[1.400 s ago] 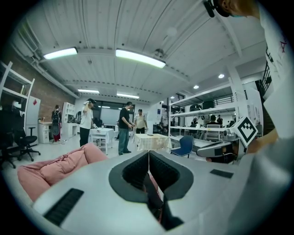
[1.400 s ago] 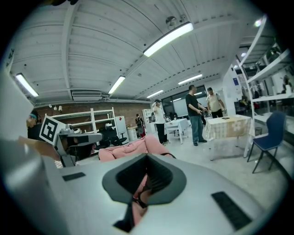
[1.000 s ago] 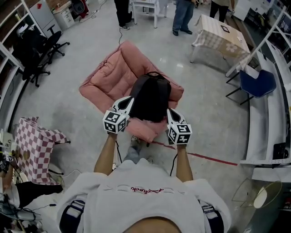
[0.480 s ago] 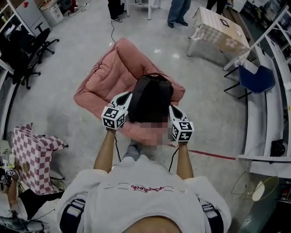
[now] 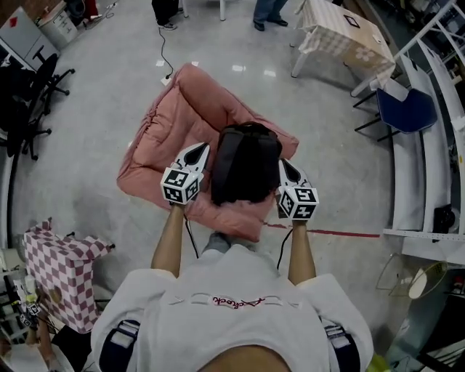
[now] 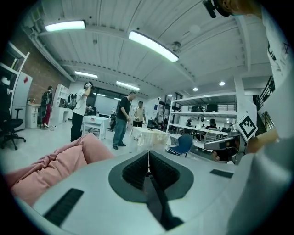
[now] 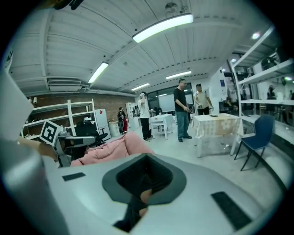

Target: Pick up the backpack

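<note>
A black backpack (image 5: 243, 163) lies on the seat of a pink cushioned floor chair (image 5: 171, 123) in the head view. My left gripper (image 5: 199, 148) hangs beside the backpack's left side, over the pink cushion, jaws shut and empty. My right gripper (image 5: 284, 164) hangs beside the backpack's right side, also shut and empty. In the left gripper view the shut jaws (image 6: 148, 155) point over the pink cushion (image 6: 55, 160) into the room. The right gripper view shows its shut jaws (image 7: 146, 159) and the pink chair (image 7: 112, 148) to the left. I cannot tell whether either gripper touches the backpack.
A table with a checked cloth (image 5: 338, 33) stands at the far right, a blue chair (image 5: 410, 112) beside it. White shelving (image 5: 429, 182) runs along the right. A pink checked stool (image 5: 62, 265) sits near left, black office chairs (image 5: 25, 94) far left. People (image 5: 265, 11) stand beyond.
Both grippers have moved forward along the backpack's two sides, a little lower, and the person has stepped closer to the chair. The backpack has not moved. Both jaws stayed shut.
</note>
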Tool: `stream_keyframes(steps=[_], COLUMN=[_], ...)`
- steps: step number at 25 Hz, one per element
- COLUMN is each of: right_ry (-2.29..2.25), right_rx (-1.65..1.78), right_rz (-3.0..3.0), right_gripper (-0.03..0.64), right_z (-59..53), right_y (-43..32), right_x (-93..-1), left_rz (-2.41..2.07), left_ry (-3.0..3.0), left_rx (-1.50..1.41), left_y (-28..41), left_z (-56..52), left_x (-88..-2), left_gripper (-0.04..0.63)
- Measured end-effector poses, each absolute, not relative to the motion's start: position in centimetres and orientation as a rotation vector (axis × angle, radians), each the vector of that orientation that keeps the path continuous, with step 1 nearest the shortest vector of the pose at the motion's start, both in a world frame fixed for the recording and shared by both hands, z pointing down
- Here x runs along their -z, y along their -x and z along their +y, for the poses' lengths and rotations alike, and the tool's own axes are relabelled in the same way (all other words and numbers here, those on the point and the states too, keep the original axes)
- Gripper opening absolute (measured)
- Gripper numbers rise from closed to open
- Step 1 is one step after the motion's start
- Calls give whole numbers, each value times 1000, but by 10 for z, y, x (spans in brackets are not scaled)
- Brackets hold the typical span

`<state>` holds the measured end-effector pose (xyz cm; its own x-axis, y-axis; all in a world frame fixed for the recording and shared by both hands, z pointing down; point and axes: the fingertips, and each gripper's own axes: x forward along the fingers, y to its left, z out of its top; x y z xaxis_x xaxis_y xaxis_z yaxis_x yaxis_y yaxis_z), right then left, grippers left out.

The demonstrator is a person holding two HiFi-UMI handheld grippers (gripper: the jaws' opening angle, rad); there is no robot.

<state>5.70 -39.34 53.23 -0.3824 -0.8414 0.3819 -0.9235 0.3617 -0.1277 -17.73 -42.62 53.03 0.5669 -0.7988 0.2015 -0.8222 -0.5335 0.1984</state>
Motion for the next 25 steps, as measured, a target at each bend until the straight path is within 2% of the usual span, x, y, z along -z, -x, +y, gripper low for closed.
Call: stream_keyframes(steps=[11,25], right_ry=[-1654,-1476], right_rx=[-511,-625], right_rz=[-2259,-2279], right_gripper=[20,21], right_z=[-415,-439], right_y=[-80,-83], right_x=[-565,-646], left_rz=[-1209,-1155], left_ry=[-2497,-2386], left_rx=[-200,-276], left_y=[173,154], left_z=[-459,-468], left_x=[-585,-650], left_gripper=[12,15])
